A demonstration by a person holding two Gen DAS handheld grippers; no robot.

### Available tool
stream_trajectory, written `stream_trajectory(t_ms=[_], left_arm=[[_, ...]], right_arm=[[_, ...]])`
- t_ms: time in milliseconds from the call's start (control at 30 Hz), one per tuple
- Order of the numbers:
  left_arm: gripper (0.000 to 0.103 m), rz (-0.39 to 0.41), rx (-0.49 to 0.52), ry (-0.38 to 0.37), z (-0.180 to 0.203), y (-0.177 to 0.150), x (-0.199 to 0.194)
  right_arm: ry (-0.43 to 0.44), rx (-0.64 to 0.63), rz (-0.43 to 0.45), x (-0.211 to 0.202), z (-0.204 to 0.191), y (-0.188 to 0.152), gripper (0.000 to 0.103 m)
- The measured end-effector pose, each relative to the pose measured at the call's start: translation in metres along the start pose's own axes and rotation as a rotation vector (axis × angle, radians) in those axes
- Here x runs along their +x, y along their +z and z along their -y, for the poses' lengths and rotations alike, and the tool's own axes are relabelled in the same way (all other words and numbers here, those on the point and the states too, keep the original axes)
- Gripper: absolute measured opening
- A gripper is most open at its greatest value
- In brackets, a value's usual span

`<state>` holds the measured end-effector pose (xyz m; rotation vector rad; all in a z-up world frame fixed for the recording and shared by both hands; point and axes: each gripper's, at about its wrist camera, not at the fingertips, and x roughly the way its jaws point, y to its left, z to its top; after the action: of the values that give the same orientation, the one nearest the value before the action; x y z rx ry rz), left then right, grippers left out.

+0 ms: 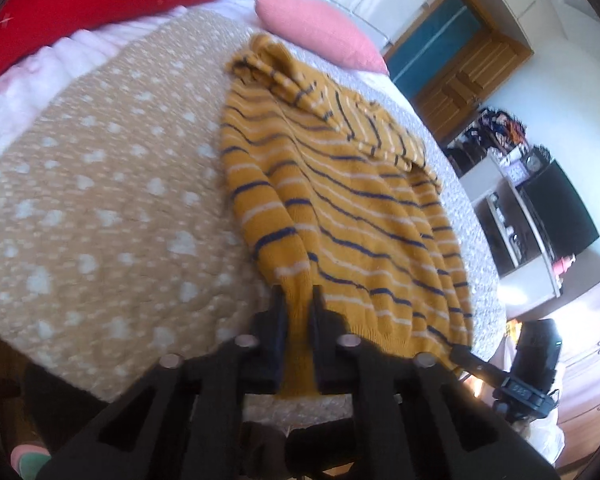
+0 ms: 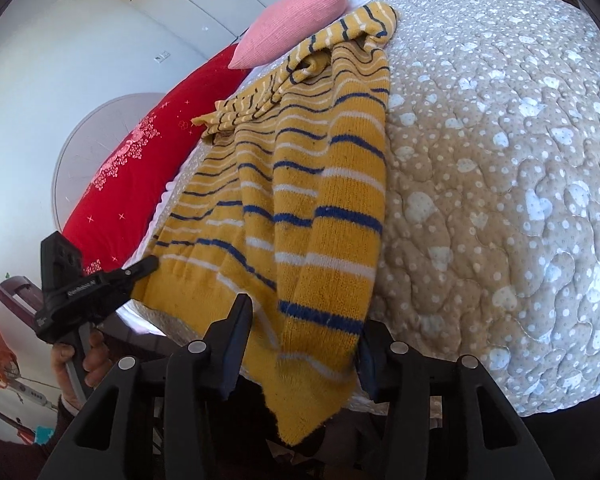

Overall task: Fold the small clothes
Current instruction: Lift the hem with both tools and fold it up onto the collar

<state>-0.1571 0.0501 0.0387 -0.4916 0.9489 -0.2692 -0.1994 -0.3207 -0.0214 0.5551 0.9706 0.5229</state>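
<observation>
A mustard sweater (image 1: 340, 208) with navy and white stripes lies spread on the quilted bed (image 1: 100, 200), its hood bunched at the far end. My left gripper (image 1: 298, 300) is shut on the ribbed yellow cuff of a sleeve at the bed's near edge. In the right wrist view the same sweater (image 2: 300, 168) drapes over the bed edge. My right gripper (image 2: 304, 328) stands open, with the striped sleeve end hanging loose between its spread fingers. The left gripper (image 2: 146, 266) shows there at the left, pinching the ribbed edge, with a hand (image 2: 94, 356) on its handle. The right gripper (image 1: 462, 354) sits at the hem corner.
A pink cushion (image 1: 320, 32) and a red pillow (image 1: 100, 4) lie at the head of the bed. The beige quilt (image 2: 500, 180) with white hearts covers the mattress. A white shelf unit with a dark screen (image 1: 556, 208) and a wooden door (image 1: 460, 64) stand beyond the bed.
</observation>
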Motion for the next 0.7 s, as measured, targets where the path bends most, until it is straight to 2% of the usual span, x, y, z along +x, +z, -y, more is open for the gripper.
stream_trajectory(t_ms=[133, 300, 333, 367, 433, 600, 700], left_arm=[[0.007, 0.027, -0.046, 0.0, -0.014, 0.0, -0.024], [0.007, 0.028, -0.04, 0.039, -0.012, -0.001, -0.024], [0.007, 0.026, -0.038, 0.04, -0.011, -0.001, -0.023], [0.007, 0.026, -0.036, 0.038, -0.009, 0.001, -0.022], [0.007, 0.031, -0.029, 0.03, -0.005, 0.005, -0.022], [0.007, 0.085, -0.021, -0.014, 0.007, 0.036, -0.034], [0.007, 0.112, -0.018, -0.029, 0.018, 0.078, -0.03]], right_arm=[[0.011, -0.009, -0.02, 0.006, -0.005, 0.002, 0.051], [0.016, -0.028, -0.062, 0.018, -0.013, 0.001, 0.051], [0.008, -0.036, -0.069, 0.021, -0.014, 0.001, 0.045], [0.001, -0.042, -0.077, 0.023, -0.015, 0.001, 0.029], [0.002, -0.041, -0.09, 0.025, -0.014, 0.006, 0.017], [0.059, -0.075, -0.019, 0.009, -0.036, 0.039, 0.014], [0.129, -0.1, 0.038, 0.001, -0.053, 0.086, 0.014]])
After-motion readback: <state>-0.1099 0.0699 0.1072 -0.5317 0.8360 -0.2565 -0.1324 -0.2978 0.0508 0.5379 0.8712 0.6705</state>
